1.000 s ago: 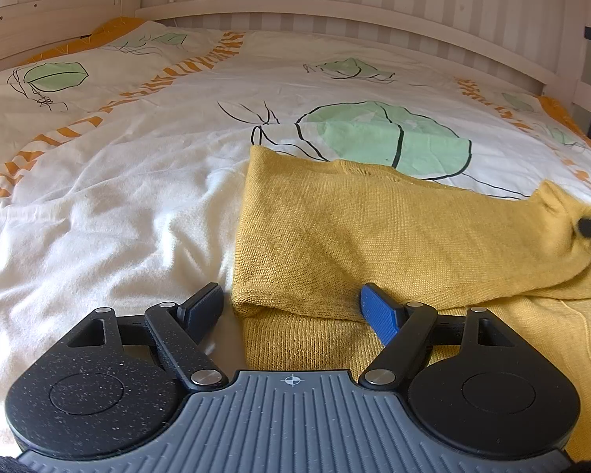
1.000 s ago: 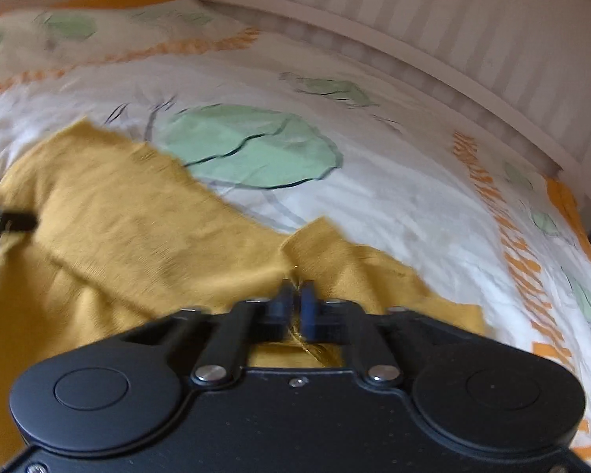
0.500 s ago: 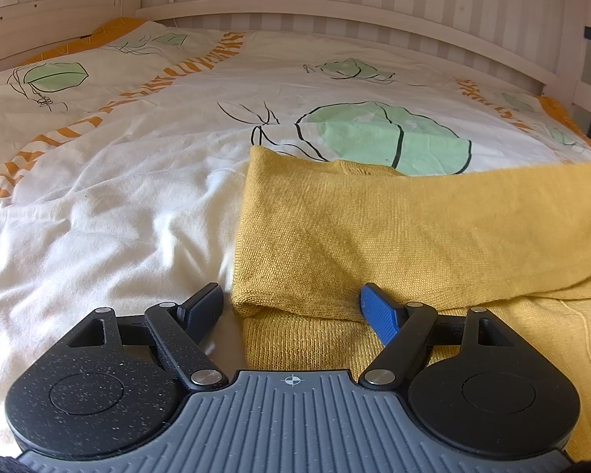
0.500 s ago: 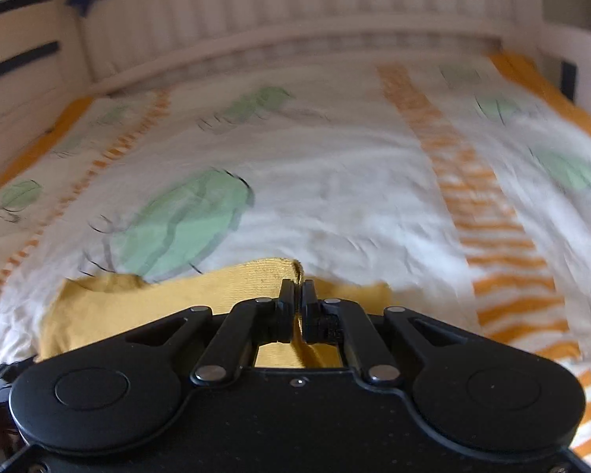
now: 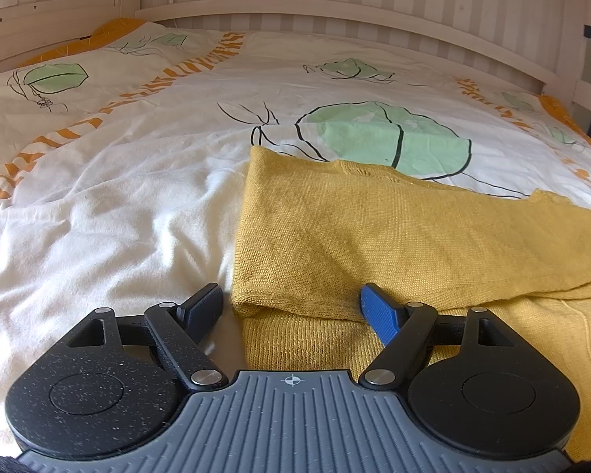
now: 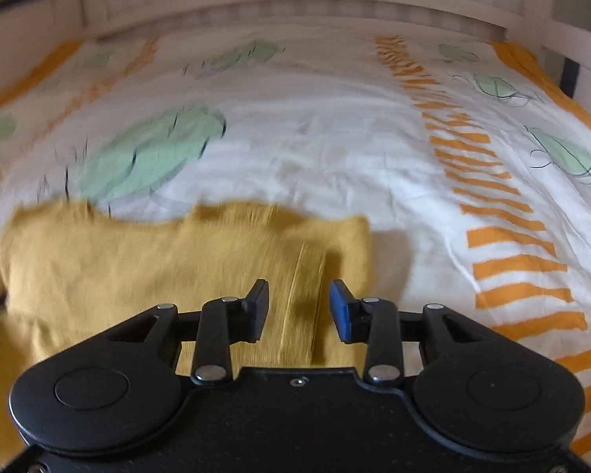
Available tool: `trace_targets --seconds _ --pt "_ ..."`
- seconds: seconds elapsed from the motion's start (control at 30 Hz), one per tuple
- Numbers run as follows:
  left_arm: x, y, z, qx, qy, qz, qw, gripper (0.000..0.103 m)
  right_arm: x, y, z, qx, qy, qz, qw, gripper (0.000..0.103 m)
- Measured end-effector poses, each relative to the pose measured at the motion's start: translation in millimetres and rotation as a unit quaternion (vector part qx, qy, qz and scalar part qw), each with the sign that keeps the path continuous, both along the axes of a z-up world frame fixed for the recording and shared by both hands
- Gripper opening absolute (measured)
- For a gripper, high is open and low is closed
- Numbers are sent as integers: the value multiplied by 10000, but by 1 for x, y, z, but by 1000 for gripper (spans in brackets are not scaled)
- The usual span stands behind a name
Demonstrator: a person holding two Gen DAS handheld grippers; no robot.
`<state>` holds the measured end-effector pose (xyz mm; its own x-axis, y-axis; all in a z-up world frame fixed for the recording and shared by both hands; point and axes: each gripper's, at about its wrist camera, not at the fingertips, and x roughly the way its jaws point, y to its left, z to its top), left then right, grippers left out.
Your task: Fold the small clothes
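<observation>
Right wrist: right gripper [image 6: 298,307] opening above yellow sweater [image 6: 138,260].

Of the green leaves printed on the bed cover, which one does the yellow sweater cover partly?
The largest leaf, mid-bed: the yellow sweater overlaps its lower outline. The other leaves lie far from it.

The black left gripper [image 5: 291,307] stands with jaws wide apart, tilted downward; the black right gripper [image 6: 298,307] is opening, nothing pinched.
</observation>
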<state>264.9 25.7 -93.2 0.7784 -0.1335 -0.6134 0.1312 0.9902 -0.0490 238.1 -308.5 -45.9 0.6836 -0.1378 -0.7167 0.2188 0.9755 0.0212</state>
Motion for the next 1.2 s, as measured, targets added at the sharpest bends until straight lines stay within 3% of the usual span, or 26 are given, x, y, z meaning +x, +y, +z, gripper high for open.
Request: trace_targets --seconds 0.07,0.2,0.5,0.7,0.9,0.97,1.07,1.1,1.2 --pt "0 0 1 23 -2 1 10000 77 -2 1 -12 -131 170 -94 9997 50" --pt "2 0 2 55 4 -4 10000 77 -12 -7 -19 -121 87 -515 9986 68" --pt "2 -1 2 133 -21 -4 9999 77 -35 -18 0 244 -325 -381 9984 72" --pt "2 -1 2 132 -23 -5 9999 77 -4 -40 5 412 -439 -311 9977 73" --pt "2 -2 2 130 -26 -4 9999 77 33 -59 -16 554 -202 -301 9978 72" --pt "2 -1 1 134 -28 -5 9999 78 39 -62 -23 689 -140 -320 9970 68" --pt "2 -1 1 128 -27 -5 9999 77 43 -59 -26 816 -141 -234 9963 32" --pt "2 -1 1 131 -28 -5 9999 77 43 -55 -25 753 -134 -203 9969 12" --pt "1 -2 1 127 -28 -6 9999 77 40 -40 -17 226 -167 -149 9995 11"
